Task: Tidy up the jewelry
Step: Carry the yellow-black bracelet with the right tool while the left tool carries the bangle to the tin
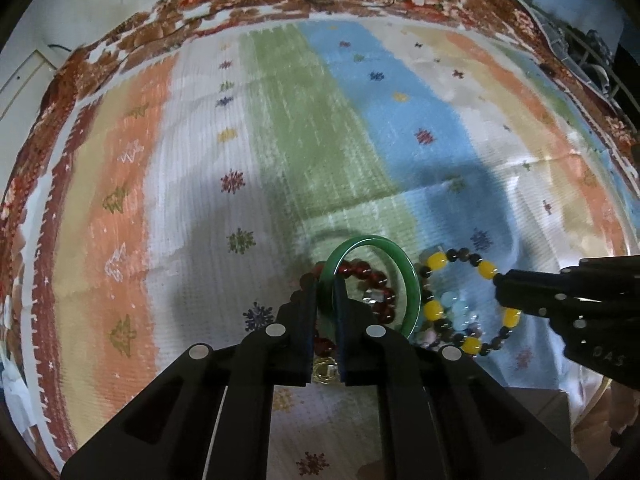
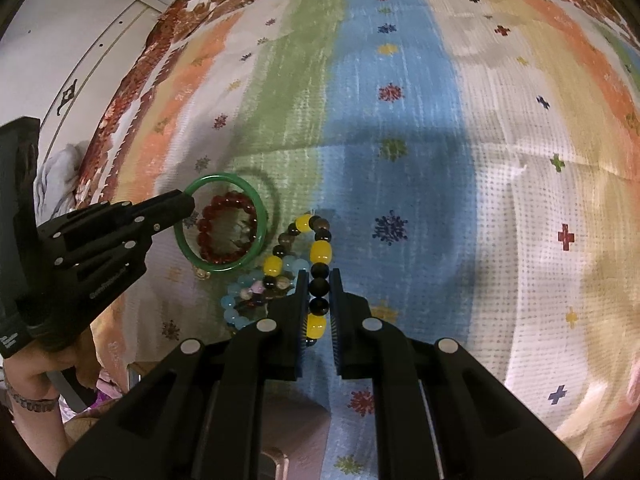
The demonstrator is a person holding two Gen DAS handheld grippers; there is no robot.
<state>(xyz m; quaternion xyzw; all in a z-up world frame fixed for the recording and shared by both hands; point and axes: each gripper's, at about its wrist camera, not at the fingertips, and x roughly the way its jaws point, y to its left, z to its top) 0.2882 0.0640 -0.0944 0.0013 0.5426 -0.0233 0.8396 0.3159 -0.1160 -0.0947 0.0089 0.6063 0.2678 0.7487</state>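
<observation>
My left gripper (image 1: 325, 286) is shut on a green bangle (image 1: 410, 280), which it holds tilted up off the cloth; from the right wrist view the same gripper (image 2: 188, 202) grips the bangle (image 2: 260, 216) at its left rim. Below the bangle lies a dark red bead bracelet (image 2: 228, 230). My right gripper (image 2: 319, 280) is shut on a bracelet of black and yellow beads (image 2: 320, 251), seen from the left as a lifted loop (image 1: 436, 262) held at its right side by the gripper (image 1: 498, 280). A pale blue bead bracelet (image 2: 236, 308) lies under it.
A striped woven cloth (image 1: 304, 128) with small snowflake marks covers the surface, with a red floral border (image 1: 248, 4) at the far edge. A small gold piece (image 1: 325, 370) lies near my left fingers. A person's hand (image 2: 28, 376) holds the left gripper. A box edge (image 2: 276, 436) shows below.
</observation>
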